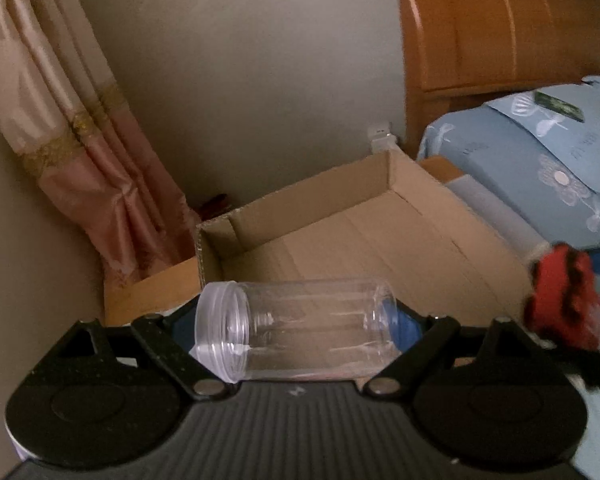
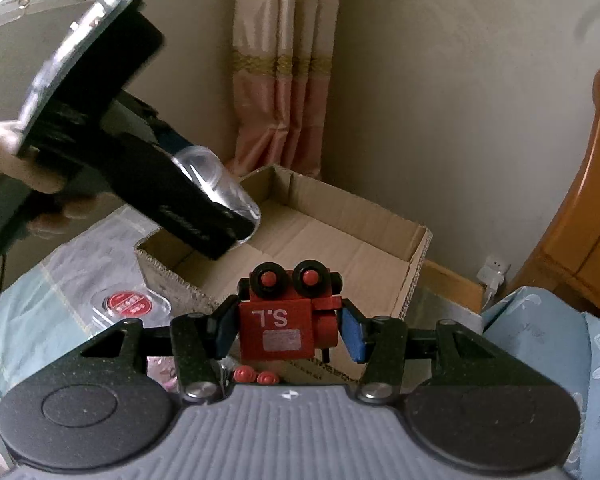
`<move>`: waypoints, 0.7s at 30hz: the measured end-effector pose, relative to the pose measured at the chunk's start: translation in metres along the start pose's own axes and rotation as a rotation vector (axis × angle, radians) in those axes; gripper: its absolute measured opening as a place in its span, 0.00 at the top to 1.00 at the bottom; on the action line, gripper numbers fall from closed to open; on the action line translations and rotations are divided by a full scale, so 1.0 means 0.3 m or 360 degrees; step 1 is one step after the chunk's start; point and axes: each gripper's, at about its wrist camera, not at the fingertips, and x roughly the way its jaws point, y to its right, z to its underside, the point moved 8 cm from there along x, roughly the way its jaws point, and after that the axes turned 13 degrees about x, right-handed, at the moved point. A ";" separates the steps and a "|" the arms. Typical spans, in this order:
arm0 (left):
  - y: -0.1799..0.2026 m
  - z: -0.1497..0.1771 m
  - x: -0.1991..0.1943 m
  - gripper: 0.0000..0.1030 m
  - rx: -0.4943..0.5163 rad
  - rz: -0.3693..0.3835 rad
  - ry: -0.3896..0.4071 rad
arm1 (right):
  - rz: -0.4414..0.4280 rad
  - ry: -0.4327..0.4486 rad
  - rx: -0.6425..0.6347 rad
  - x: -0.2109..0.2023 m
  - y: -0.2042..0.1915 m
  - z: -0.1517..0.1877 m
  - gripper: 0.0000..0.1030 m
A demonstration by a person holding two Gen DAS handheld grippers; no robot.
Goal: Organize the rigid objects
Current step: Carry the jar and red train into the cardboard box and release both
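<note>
Lying sideways across the left gripper (image 1: 296,334), one clear plastic jar with a screw lid (image 1: 296,330) is clamped end to end, low in the frame above one open brown cardboard box (image 1: 380,240), whose visible floor is bare. The right gripper (image 2: 286,330), angled downward, pinches one red wooden toy robot (image 2: 278,320) at frame centre.

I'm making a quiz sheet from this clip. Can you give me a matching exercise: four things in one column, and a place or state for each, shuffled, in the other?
Things:
1. clear plastic jar
2. red toy truck
3. cardboard box
4. curtain

Places or states:
A. hanging in the room's corner
B. lying sideways in the left gripper
C. open on top, nothing visible inside
D. clamped upside down in the right gripper

Pairs: 1-B, 2-D, 3-C, 4-A
</note>
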 end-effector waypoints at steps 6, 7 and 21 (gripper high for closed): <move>-0.009 0.012 0.024 0.07 -0.0097 0.0034 0.0025 | 0.0013 -0.0033 0.0006 0.039 0.005 -0.004 0.44; -0.005 0.020 0.020 0.07 -0.0098 0.0036 0.0021 | 0.0013 -0.0037 0.0006 0.044 0.007 -0.004 0.44; 0.018 0.115 -0.120 0.06 -0.0036 0.0034 0.0123 | 0.0119 0.0003 0.0137 0.160 0.044 -0.095 0.00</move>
